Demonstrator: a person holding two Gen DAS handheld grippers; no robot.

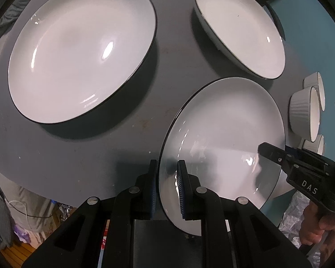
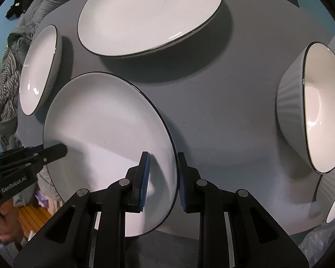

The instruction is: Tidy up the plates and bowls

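**Grey table set with white dishes**

The grey table (image 1: 127,134) carries a large white plate (image 1: 82,51) with a dark rim, a second plate (image 1: 241,29) near it, and ribbed white bowls (image 1: 303,114) grouped at one edge. Faint marks show on its bare surface.
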